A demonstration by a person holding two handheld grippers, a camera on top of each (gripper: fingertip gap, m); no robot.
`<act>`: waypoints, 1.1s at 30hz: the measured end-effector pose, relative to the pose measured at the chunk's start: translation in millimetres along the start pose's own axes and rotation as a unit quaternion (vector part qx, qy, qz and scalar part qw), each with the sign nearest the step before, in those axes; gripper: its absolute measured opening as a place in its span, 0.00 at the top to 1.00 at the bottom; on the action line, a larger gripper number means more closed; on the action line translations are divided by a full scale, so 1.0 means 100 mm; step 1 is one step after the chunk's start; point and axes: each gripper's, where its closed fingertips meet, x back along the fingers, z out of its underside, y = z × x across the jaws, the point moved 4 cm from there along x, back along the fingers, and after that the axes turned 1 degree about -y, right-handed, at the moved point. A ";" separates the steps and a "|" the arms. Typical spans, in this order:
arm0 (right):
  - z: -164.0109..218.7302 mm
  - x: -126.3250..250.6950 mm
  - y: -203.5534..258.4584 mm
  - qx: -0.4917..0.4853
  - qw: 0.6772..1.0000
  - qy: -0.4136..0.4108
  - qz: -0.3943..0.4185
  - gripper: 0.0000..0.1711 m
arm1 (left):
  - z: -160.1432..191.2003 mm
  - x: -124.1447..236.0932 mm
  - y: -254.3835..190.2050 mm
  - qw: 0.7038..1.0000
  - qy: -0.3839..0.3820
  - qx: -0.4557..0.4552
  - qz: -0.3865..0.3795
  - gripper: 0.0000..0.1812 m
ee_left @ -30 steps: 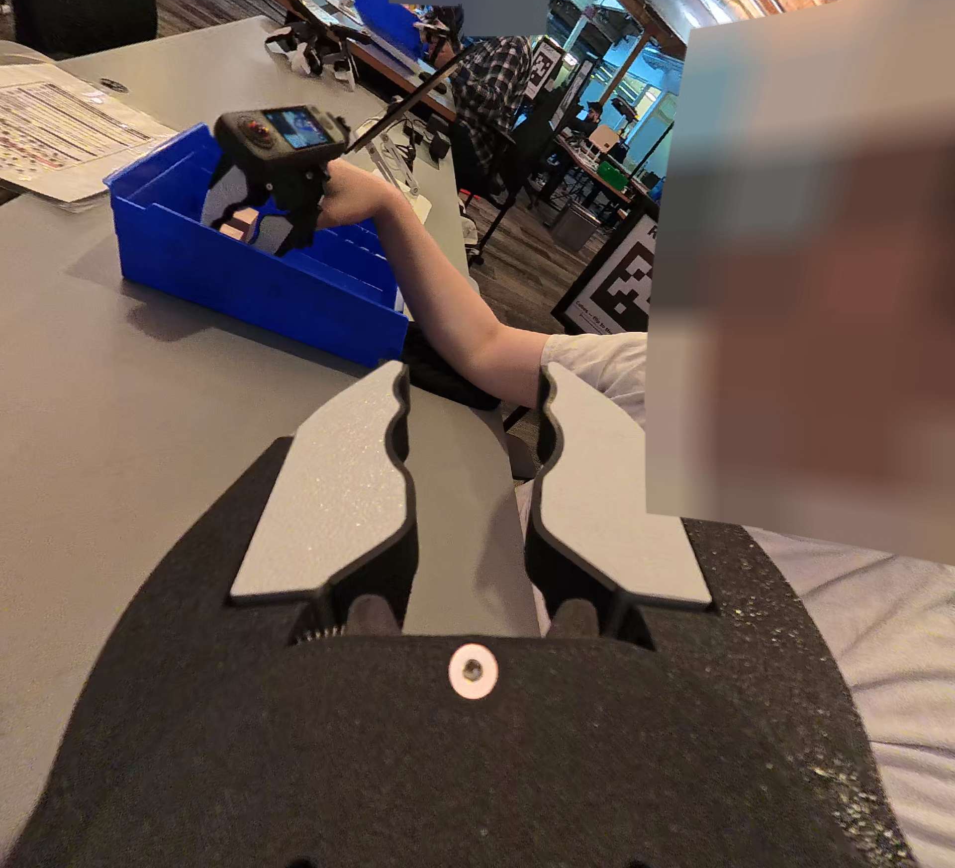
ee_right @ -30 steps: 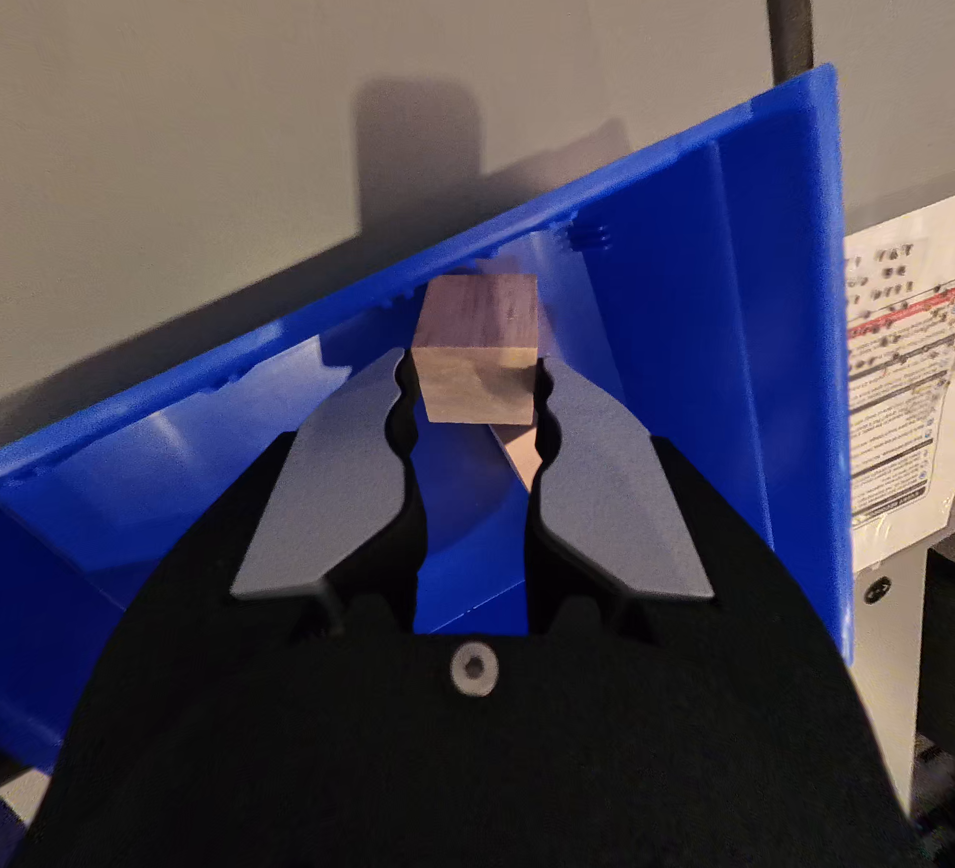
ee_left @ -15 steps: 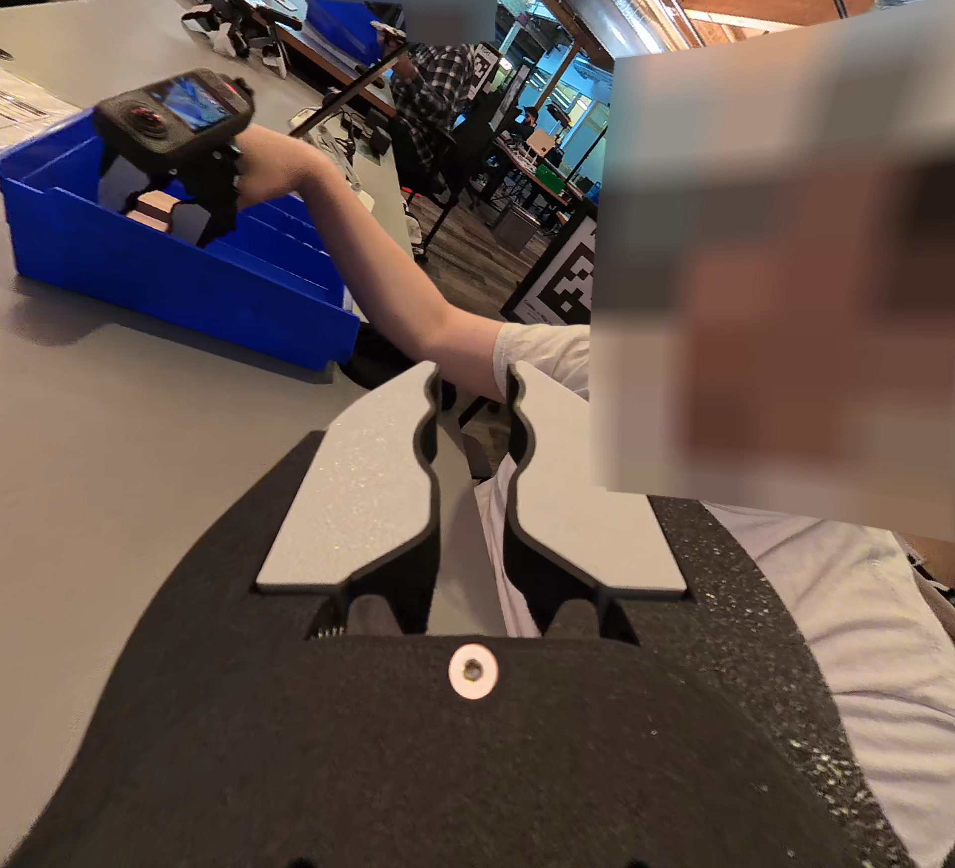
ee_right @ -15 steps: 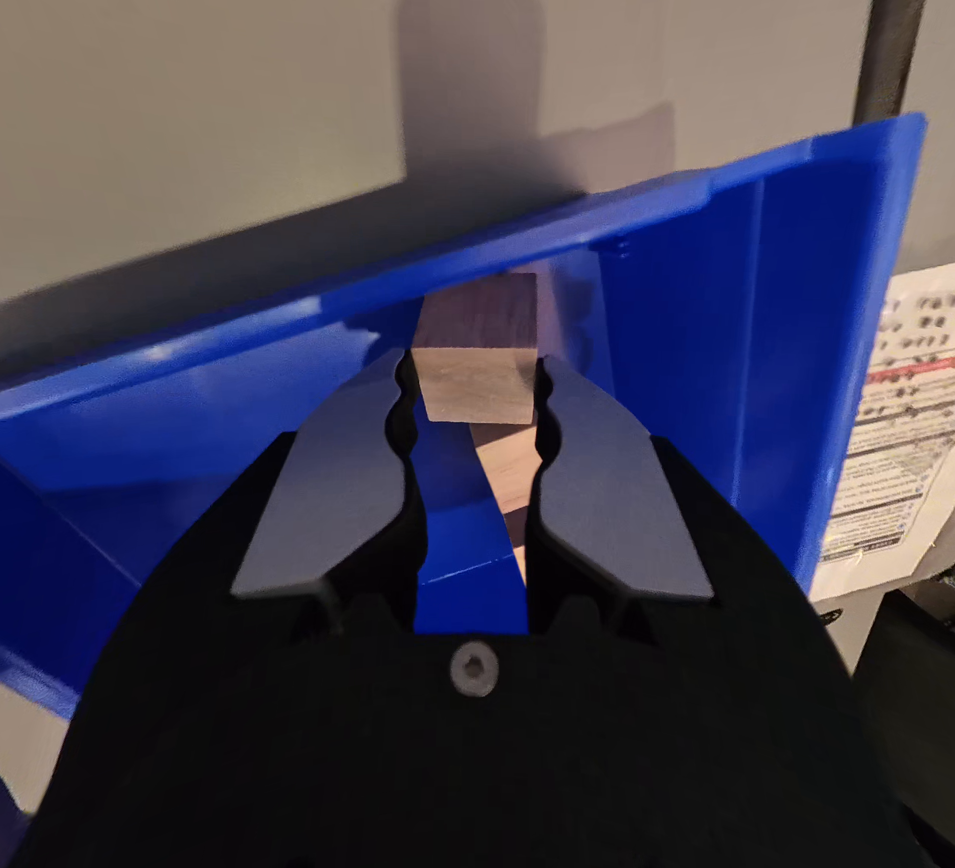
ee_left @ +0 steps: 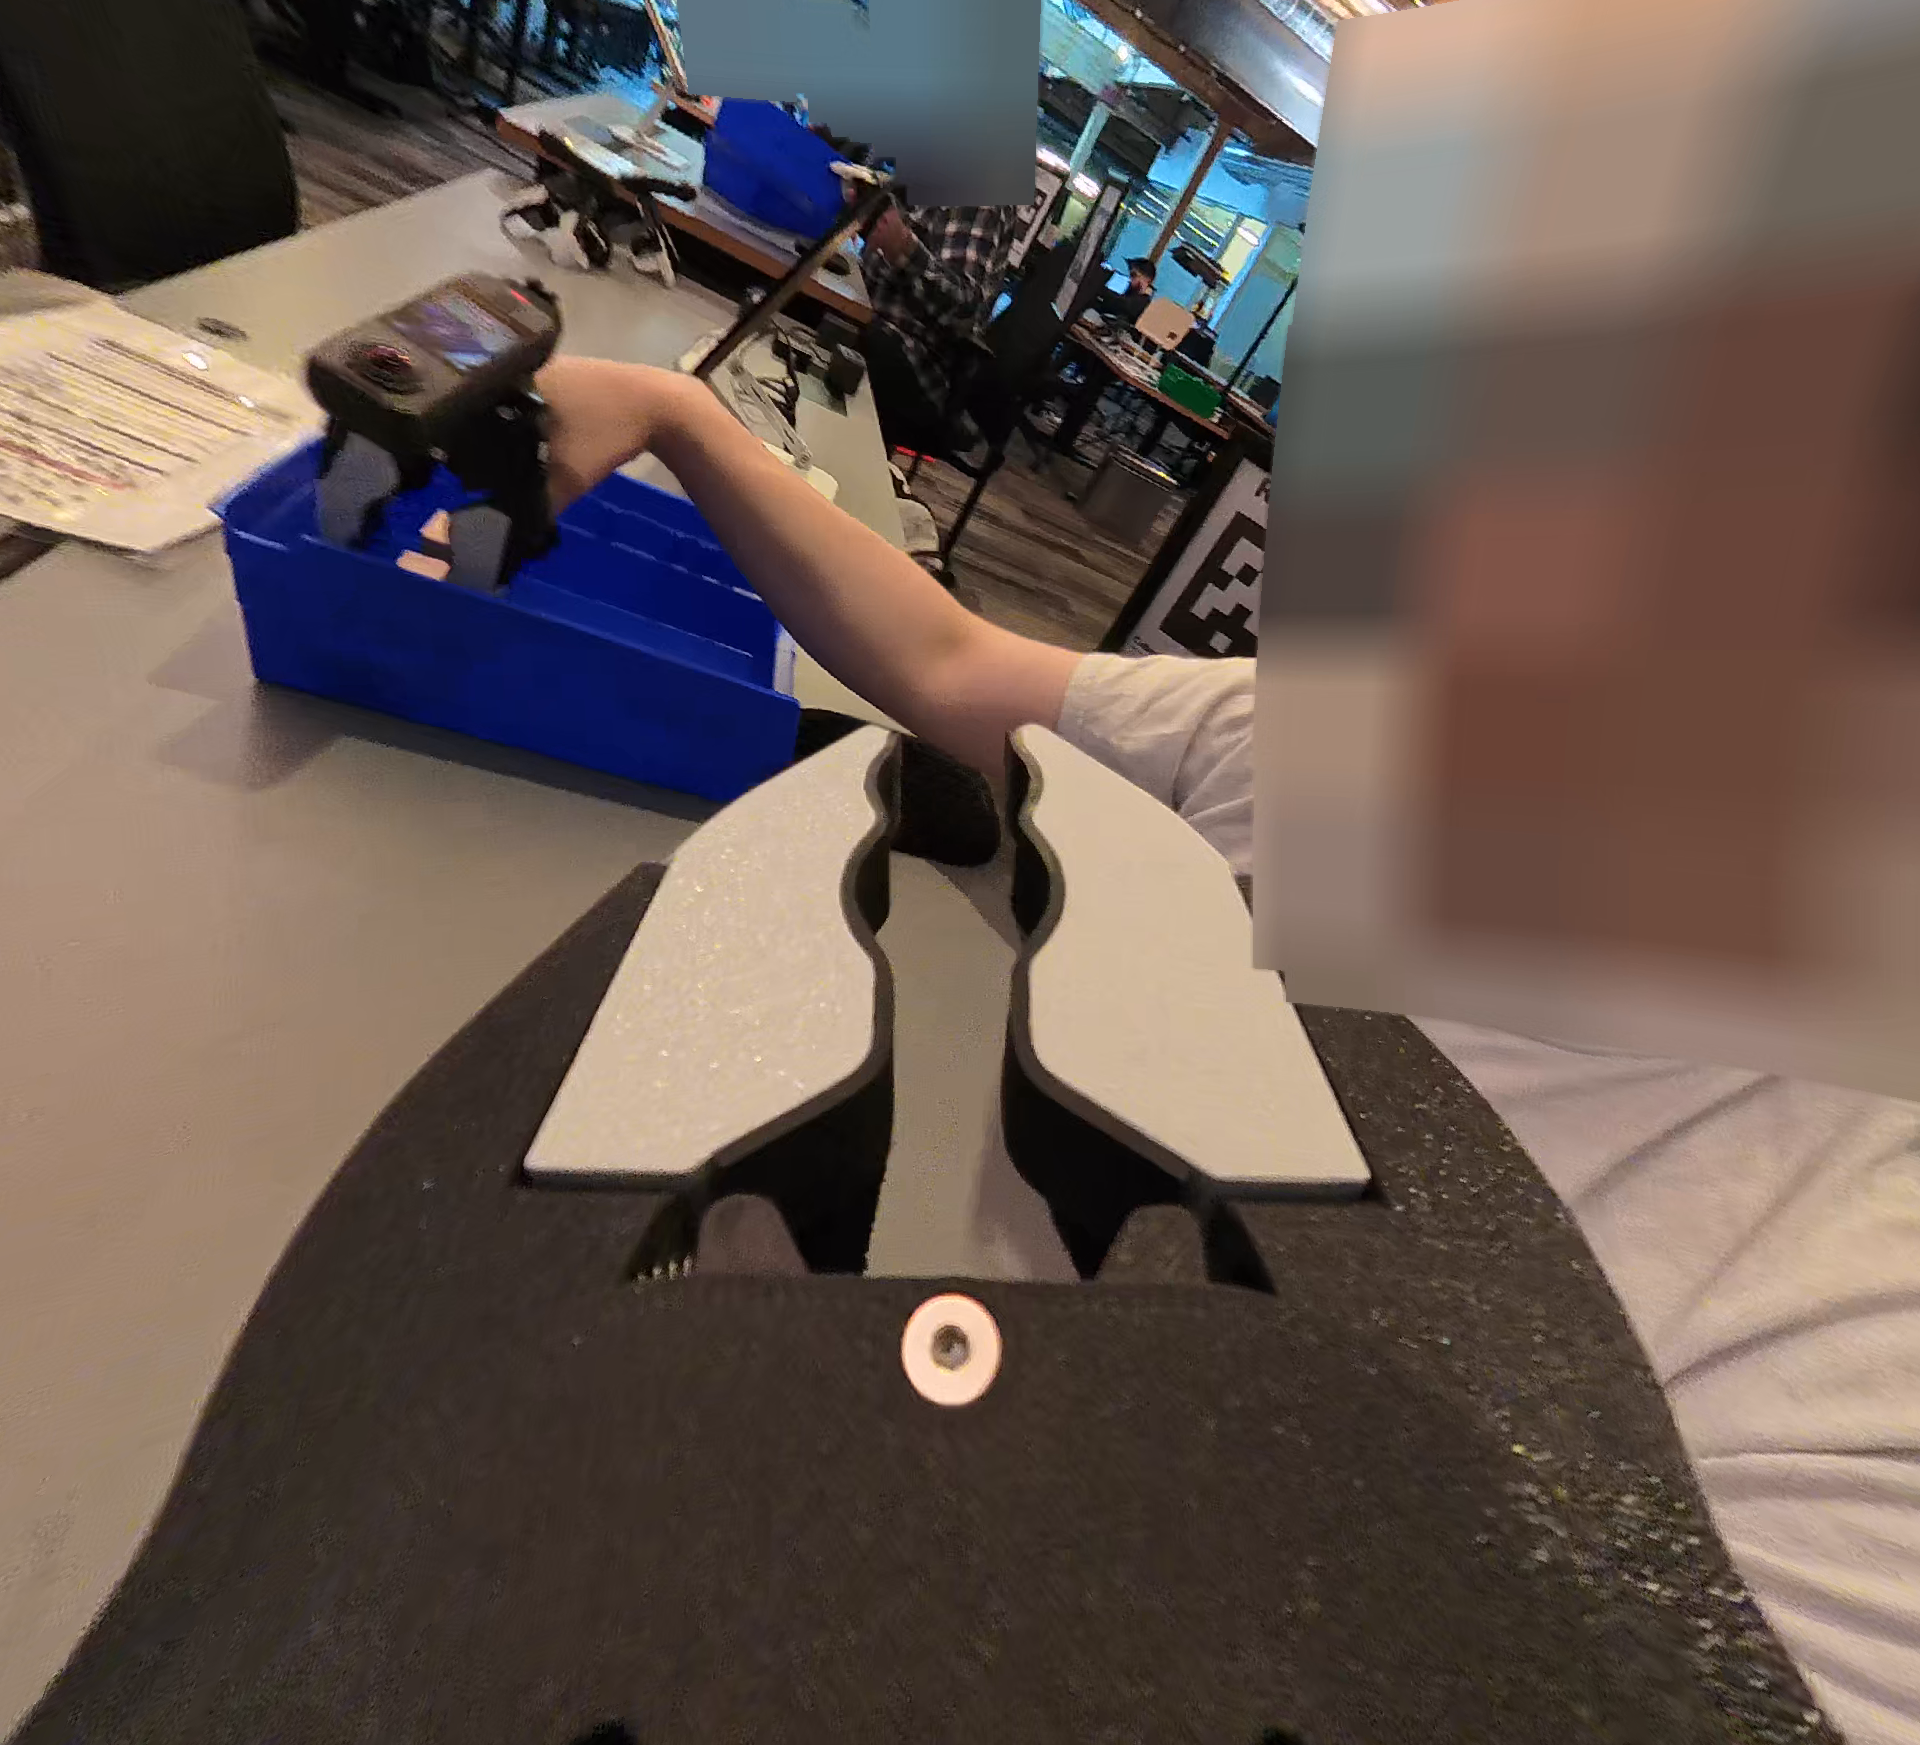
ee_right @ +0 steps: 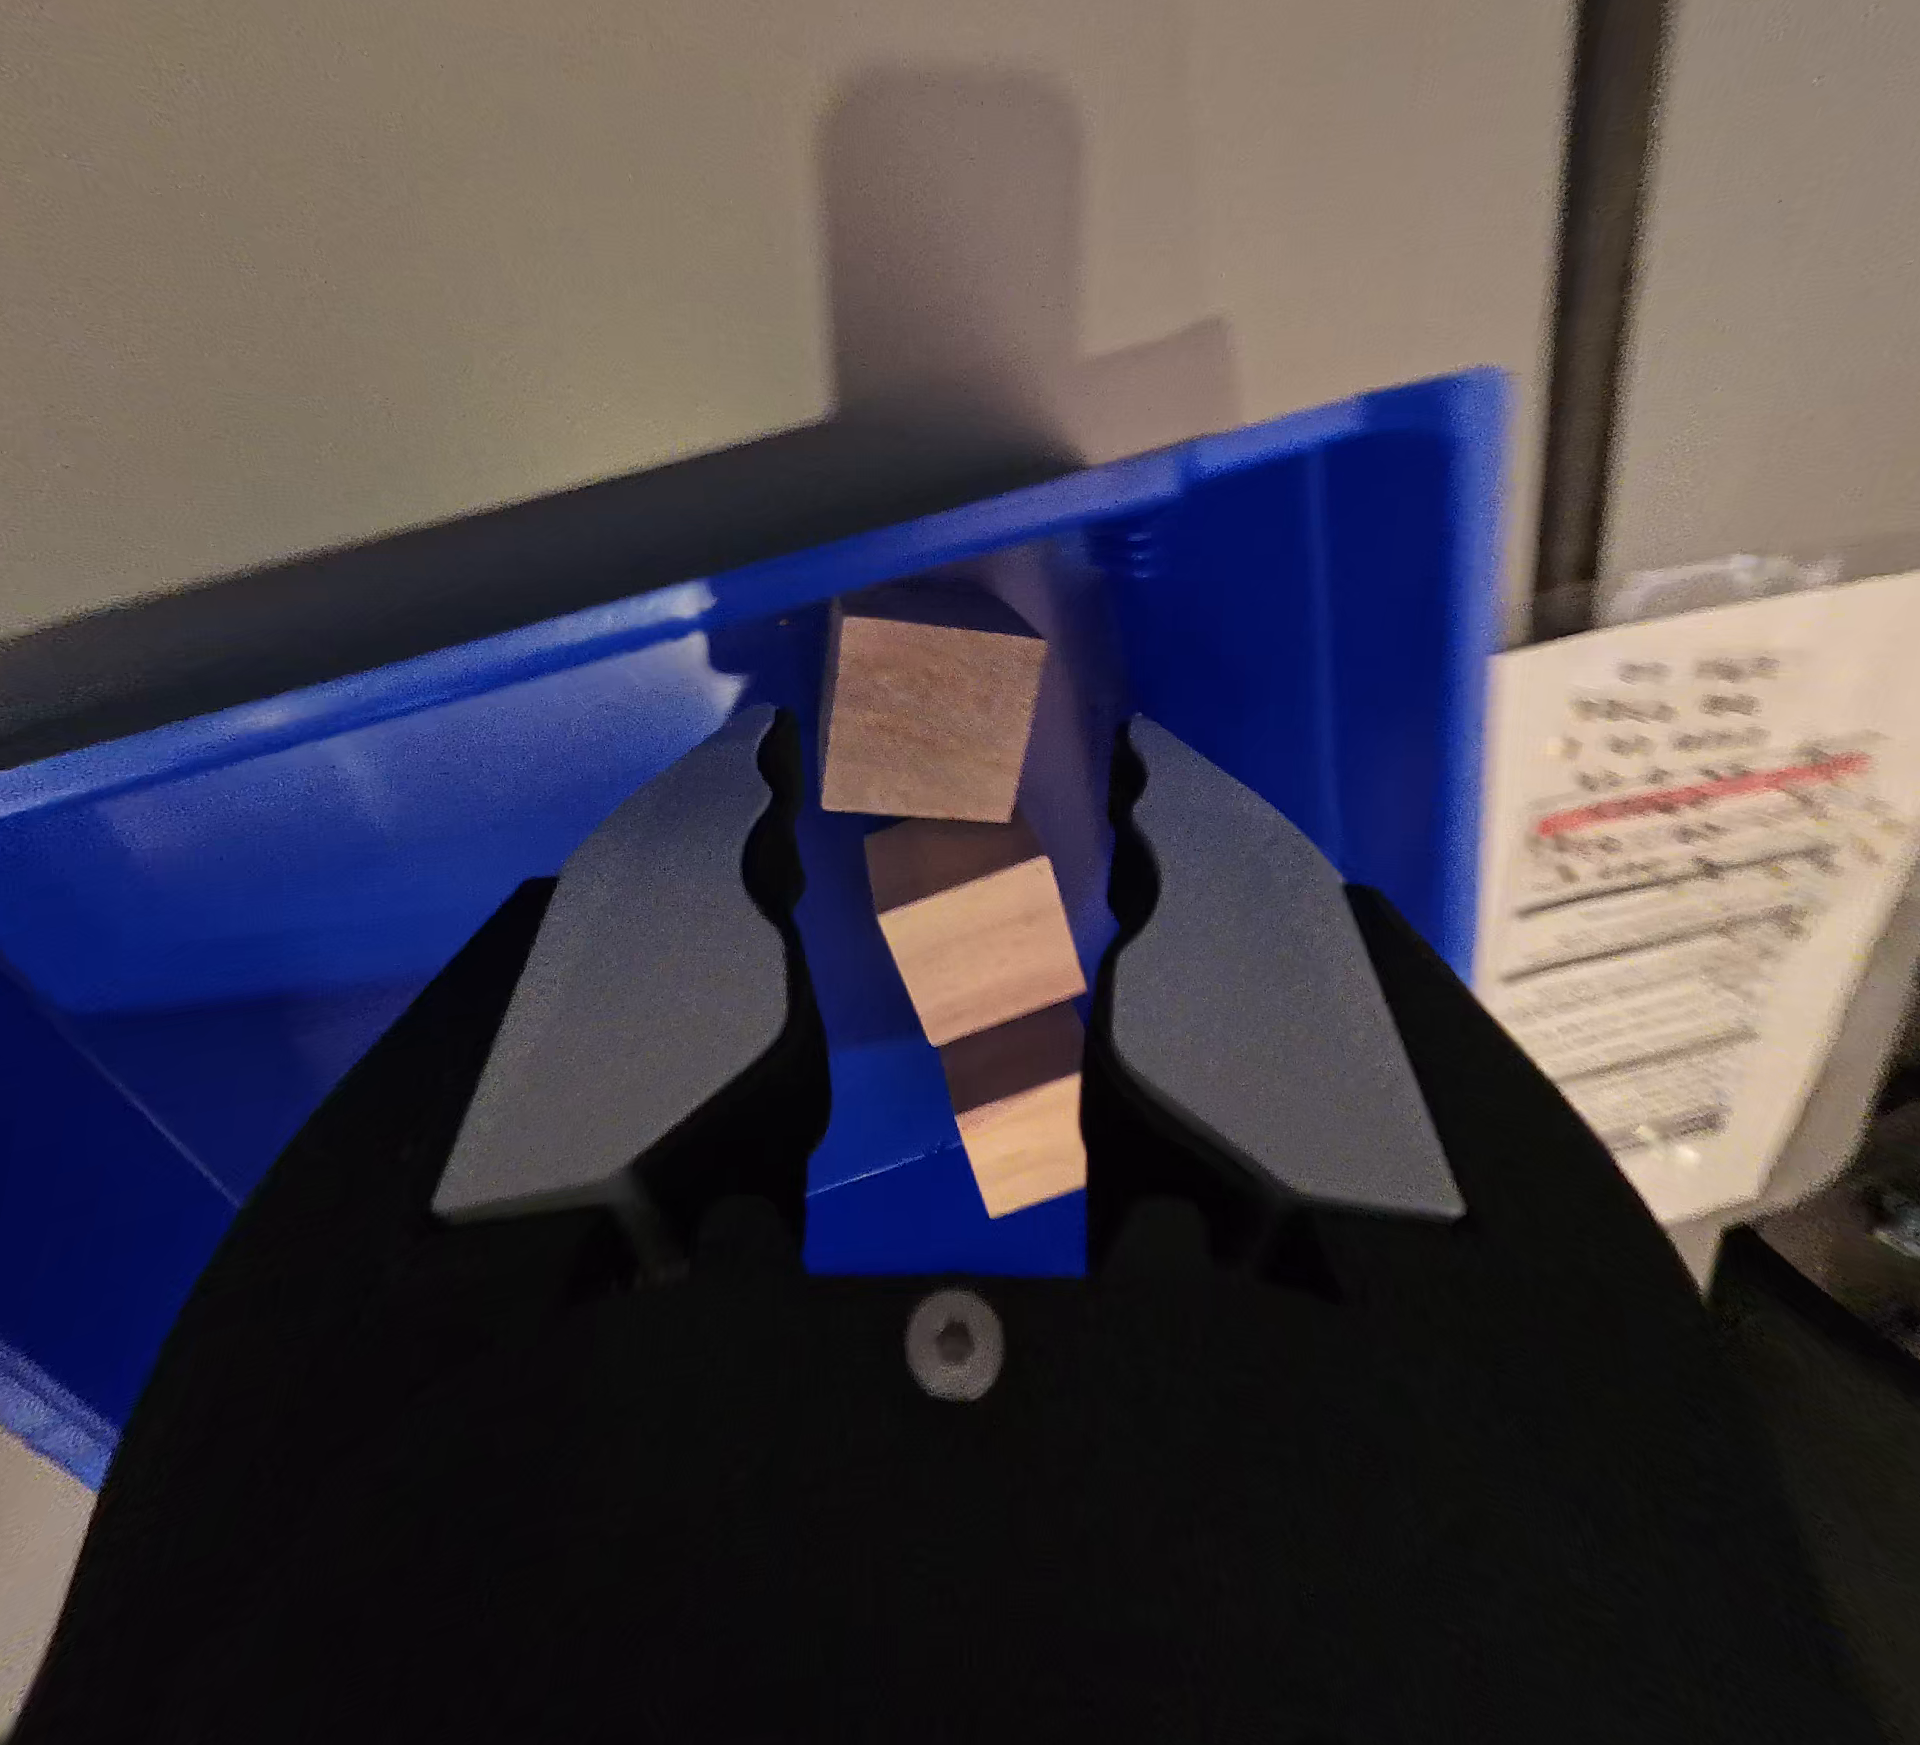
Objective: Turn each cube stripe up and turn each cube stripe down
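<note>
Three wooden cubes lie in a row in one compartment of the blue bin [ee_right: 416,822]: a far cube [ee_right: 930,729], a middle cube [ee_right: 982,952] and a near cube [ee_right: 1023,1139]. The middle and near cubes each show a dark face beside a light one. My right gripper [ee_right: 953,739] is open and empty, and hovers above the row with its fingertips either side of the far cube, not touching it. In the left wrist view it [ee_left: 410,532] hangs over the bin [ee_left: 540,667]. My left gripper [ee_left: 951,760] is empty over the grey table, its jaws a narrow gap apart.
A printed sheet in a plastic sleeve [ee_right: 1683,864] lies beside the bin's end; it also shows in the left wrist view [ee_left: 94,428]. A black pole [ee_right: 1610,189] stands behind the bin. The person's arm [ee_left: 831,583] reaches across the table [ee_left: 260,916].
My right gripper has opened and let go of the cube it held; that cube now rests at the far end of the row. My left gripper's jaws have narrowed.
</note>
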 end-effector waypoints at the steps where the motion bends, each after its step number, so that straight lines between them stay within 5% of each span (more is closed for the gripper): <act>1: -0.01 0.11 -0.02 -0.005 1.000 -0.017 0.026 0.66 | -0.04 0.05 -0.03 1.000 -0.010 -0.015 -0.012 0.90; 5: -0.12 0.78 0.04 -0.020 0.982 -0.099 0.158 0.63 | -0.24 0.42 -0.16 0.985 -0.059 -0.121 -0.112 0.87; 10: -0.51 1.58 0.49 -0.012 0.945 -0.231 0.230 0.64 | -0.29 1.12 -0.11 0.916 -0.135 -0.190 -0.327 0.81; 14: -0.73 1.85 0.80 -0.002 0.920 -0.294 0.258 0.64 | 0.05 1.64 0.30 0.865 -0.023 -0.098 -0.492 0.80; 17: -0.84 1.77 0.94 0.030 0.915 -0.316 0.250 0.65 | 0.31 2.07 0.75 0.783 0.058 -0.050 -0.617 0.79; 23: -0.68 1.43 0.77 0.009 0.946 -0.203 0.252 0.63 | 0.71 2.01 1.65 0.814 0.029 0.124 -0.567 0.82; 33: -0.39 1.24 0.60 -0.034 0.961 -0.155 0.225 0.64 | 1.20 1.90 2.14 0.746 0.147 0.193 -0.621 0.77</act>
